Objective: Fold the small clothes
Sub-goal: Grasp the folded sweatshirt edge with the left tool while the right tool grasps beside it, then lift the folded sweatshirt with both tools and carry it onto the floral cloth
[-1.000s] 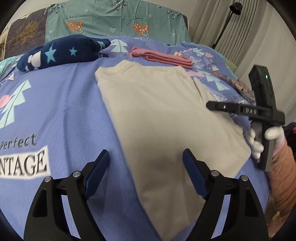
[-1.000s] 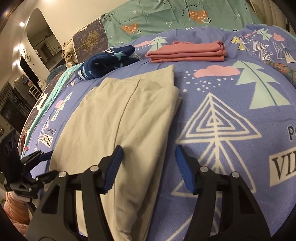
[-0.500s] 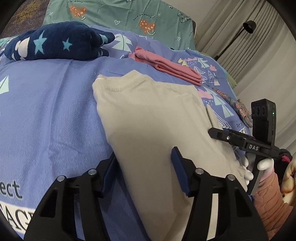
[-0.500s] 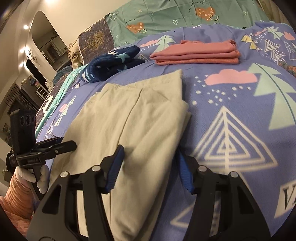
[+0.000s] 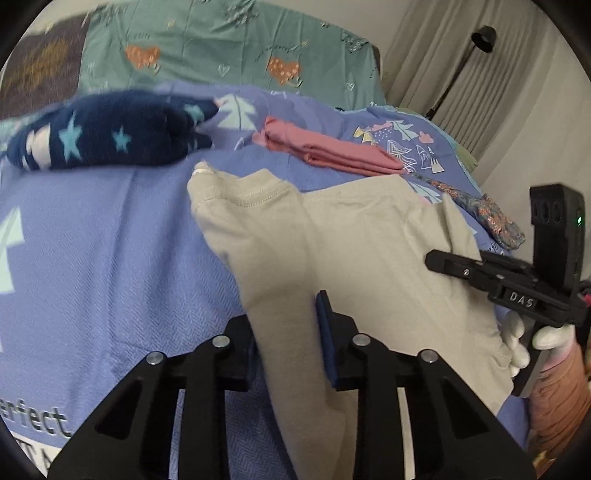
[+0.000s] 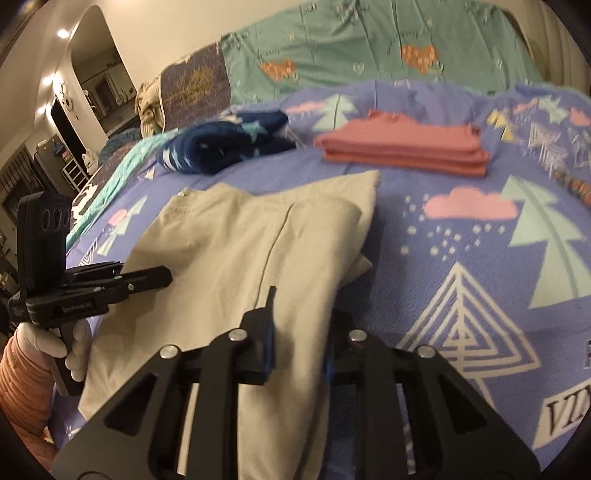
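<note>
A beige shirt [image 5: 369, 240] [image 6: 229, 251] lies folded lengthwise on the blue patterned bedspread [image 5: 92, 258]. My left gripper [image 5: 286, 332] has the shirt's near left edge between its blue pads; the jaws are closing and the cloth fills the gap. In the right wrist view, my right gripper [image 6: 301, 332] is closing in the same way on the shirt's near right edge. Each gripper shows in the other's view, held by a white-gloved hand: the right gripper [image 5: 436, 258] at the shirt's right side, the left gripper [image 6: 162, 275] at its left side.
A folded pink stack [image 5: 332, 151] [image 6: 402, 147] and a navy star-print bundle [image 5: 110, 136] [image 6: 229, 144] lie beyond the shirt. A floral cloth [image 5: 491, 218] sits at the bed's right edge. Teal pillows [image 5: 221, 48] line the back; a floor lamp [image 5: 484, 35] stands by the curtains.
Both grippers moved forward onto the shirt's near edges and their jaws narrowed from wide apart to pinching the cloth. The shirt's near end is now bunched between the pads.
</note>
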{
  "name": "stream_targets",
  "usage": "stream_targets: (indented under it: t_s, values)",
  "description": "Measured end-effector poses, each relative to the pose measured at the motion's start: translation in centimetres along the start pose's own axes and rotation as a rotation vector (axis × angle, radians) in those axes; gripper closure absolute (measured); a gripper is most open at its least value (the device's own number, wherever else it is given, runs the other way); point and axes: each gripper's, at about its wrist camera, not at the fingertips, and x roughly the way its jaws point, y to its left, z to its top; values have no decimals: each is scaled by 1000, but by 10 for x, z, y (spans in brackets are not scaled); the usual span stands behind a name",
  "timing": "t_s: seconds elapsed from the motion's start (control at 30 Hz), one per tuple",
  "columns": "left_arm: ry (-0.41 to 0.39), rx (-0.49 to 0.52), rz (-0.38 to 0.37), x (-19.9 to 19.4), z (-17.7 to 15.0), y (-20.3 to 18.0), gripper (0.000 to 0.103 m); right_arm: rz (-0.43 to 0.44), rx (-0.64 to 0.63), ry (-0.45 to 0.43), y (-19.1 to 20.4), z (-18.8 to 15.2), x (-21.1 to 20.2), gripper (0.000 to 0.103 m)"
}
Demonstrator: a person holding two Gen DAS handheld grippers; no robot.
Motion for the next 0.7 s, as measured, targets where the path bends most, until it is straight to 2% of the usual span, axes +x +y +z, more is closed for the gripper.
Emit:
stream_targets:
  t_s: [0.13, 0.4, 0.7]
  values:
    - [-69, 81, 33, -24, 6, -19, 78, -64, -64, -61, 20, 2, -23, 86]
    - [-192, 141, 27, -75, 17, -49, 80, -168, -141, -237, 48, 0, -90, 87]
    - [-270, 237, -5, -109, 31, -103, 81, -263, -166, -385, 47, -11, -162, 88]
